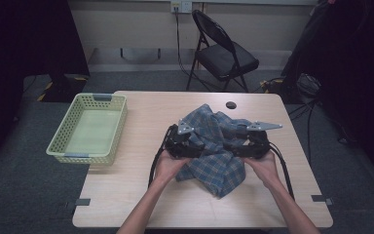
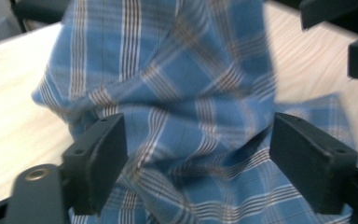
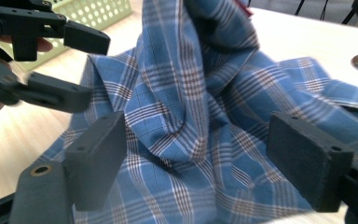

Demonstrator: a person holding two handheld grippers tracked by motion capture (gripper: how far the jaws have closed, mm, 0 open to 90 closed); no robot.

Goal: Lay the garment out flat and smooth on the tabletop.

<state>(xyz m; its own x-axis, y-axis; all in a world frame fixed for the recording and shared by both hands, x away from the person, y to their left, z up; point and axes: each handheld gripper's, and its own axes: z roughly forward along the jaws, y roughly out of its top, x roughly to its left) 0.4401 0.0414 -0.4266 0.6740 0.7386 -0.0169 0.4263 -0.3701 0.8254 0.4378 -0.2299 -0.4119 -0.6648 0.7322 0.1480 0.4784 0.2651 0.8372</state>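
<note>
you will find no legible text, labels, brands or numbers here; the blue plaid cotton cloth (image 1: 213, 148) carries only its woven check pattern.

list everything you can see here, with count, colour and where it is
plaid shirt: 1, blue checked, crumpled mid-table between the grippers
basket: 1, pale green, left table edge, nothing in it
table: 1, light wood, centre
table hole: 1, dark, far edge
folding chair: 1, black, behind table
left gripper: 1, black, jaws open around shirt cloth
right gripper: 1, black, jaws open at shirt
hands: 2, holding the grippers, near edge
</note>
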